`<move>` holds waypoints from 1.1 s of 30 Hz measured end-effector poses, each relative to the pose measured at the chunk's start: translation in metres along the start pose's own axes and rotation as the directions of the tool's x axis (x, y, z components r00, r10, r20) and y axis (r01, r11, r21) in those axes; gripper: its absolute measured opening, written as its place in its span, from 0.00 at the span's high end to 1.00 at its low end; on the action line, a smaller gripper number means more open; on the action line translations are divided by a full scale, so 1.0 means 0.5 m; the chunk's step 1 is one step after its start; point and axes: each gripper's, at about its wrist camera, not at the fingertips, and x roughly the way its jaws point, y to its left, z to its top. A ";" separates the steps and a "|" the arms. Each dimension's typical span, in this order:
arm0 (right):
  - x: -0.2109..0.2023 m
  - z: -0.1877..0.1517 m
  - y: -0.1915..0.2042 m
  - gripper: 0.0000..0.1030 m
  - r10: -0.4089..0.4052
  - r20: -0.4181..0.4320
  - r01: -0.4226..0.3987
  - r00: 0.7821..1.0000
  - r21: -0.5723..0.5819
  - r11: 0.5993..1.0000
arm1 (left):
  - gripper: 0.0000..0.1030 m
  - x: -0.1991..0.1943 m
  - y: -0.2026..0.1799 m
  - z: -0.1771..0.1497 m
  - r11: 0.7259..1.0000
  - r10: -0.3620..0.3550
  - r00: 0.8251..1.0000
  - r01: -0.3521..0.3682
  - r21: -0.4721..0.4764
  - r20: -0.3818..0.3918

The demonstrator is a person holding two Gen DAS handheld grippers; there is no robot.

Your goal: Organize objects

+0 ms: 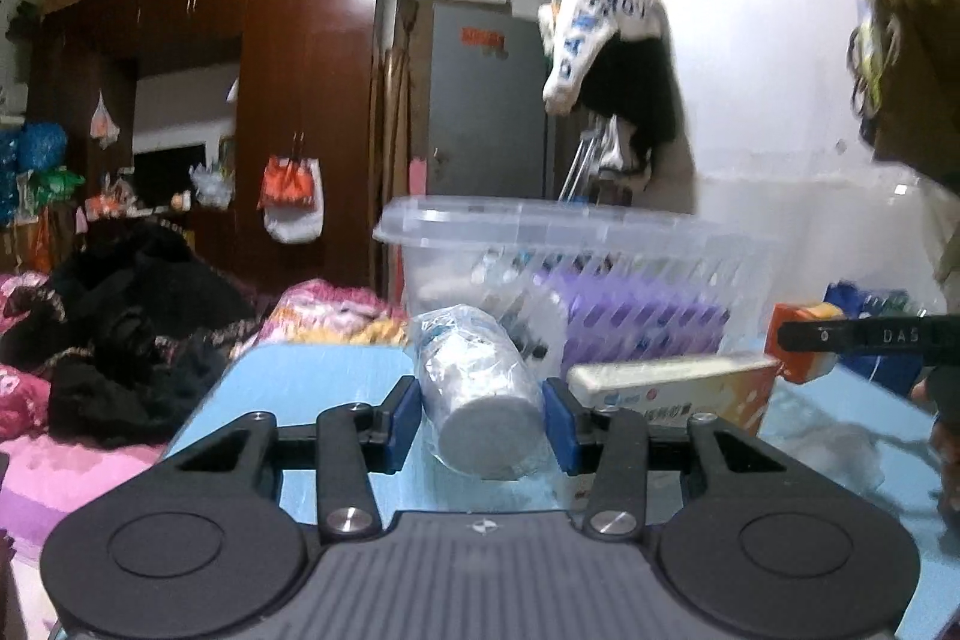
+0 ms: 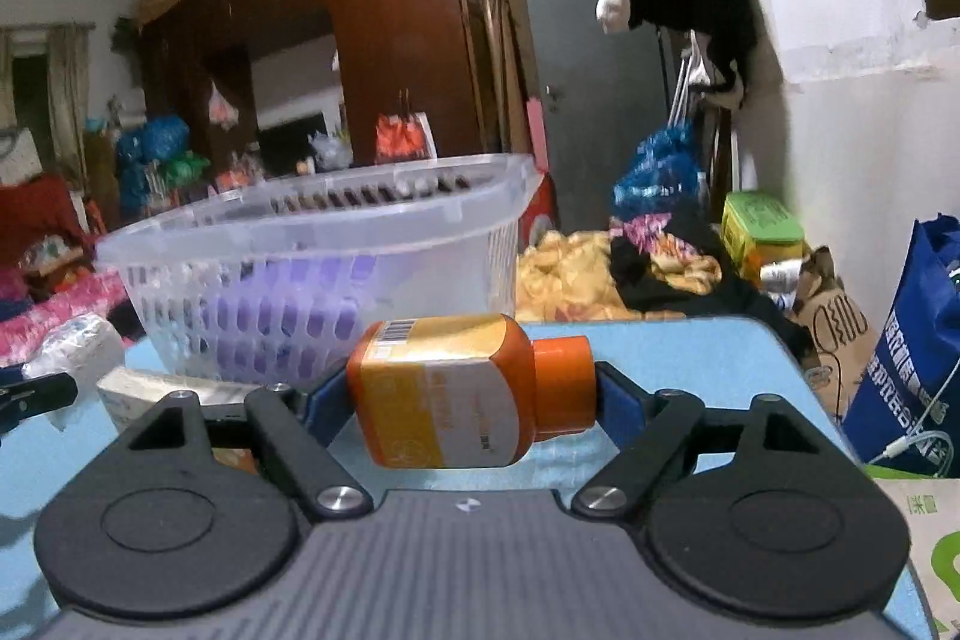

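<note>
Blue-padded left claw [image 1: 480,415] squeezes a plastic-wrapped white roll [image 1: 477,388], right claw [image 2: 465,400] squeezes an orange bottle [image 2: 456,391], clear basket [image 2: 312,244] holds purple packs.

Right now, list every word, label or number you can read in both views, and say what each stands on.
"DAS": on the black finger of the right gripper, seen from the left wrist.
"DAN" and "ROU", partly folded: blue letters on the white hanging garment.
Barcode on the orange bottle: digits too small; its label print is blurred.
Flat box: blurred print.
Blue bag: white characters, unreadable.
Red sign on the grey door: blurred.
</note>
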 end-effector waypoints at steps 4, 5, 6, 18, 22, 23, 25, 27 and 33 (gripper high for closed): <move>-0.063 0.026 -0.015 0.18 0.015 0.098 -0.018 0.995 0.037 0.999 | 0.54 -0.036 0.008 0.023 0.999 0.005 0.997 -0.002 -0.050 0.071; -0.082 0.039 -0.015 0.18 0.017 0.136 -0.023 0.991 0.038 0.999 | 0.54 -0.045 0.007 0.039 0.998 0.012 0.996 -0.007 -0.054 0.092; -0.097 0.056 -0.009 0.18 0.017 0.169 -0.021 0.986 0.025 0.999 | 0.54 -0.053 0.005 0.058 0.999 0.009 0.994 -0.003 -0.053 0.112; 0.104 0.252 0.088 0.18 0.012 0.006 -0.011 1.000 -0.119 0.993 | 0.54 0.183 -0.076 0.271 0.996 -0.051 0.996 0.056 0.066 -0.067; 0.150 0.242 0.083 0.18 -0.017 -0.033 0.012 0.999 -0.123 0.992 | 0.54 0.256 -0.081 0.264 0.997 -0.034 0.990 0.044 0.071 -0.134; 0.157 0.238 0.079 0.18 -0.003 -0.044 -0.002 0.999 -0.113 0.994 | 0.54 0.263 -0.080 0.264 0.997 -0.035 0.990 0.045 0.068 -0.138; 0.168 0.227 0.072 0.18 0.002 -0.062 -0.009 0.998 -0.113 0.994 | 0.54 0.276 -0.076 0.264 0.998 -0.039 0.991 0.046 0.049 -0.128; 0.170 0.218 0.069 0.17 -0.015 -0.068 0.007 0.998 -0.120 0.993 | 0.50 0.277 -0.064 0.262 0.997 -0.063 0.992 0.067 0.032 -0.114; 0.096 0.223 0.053 0.00 0.019 0.030 -0.017 0.999 -0.067 0.998 | 0.10 0.231 -0.044 0.259 0.998 -0.056 0.998 0.057 0.028 -0.033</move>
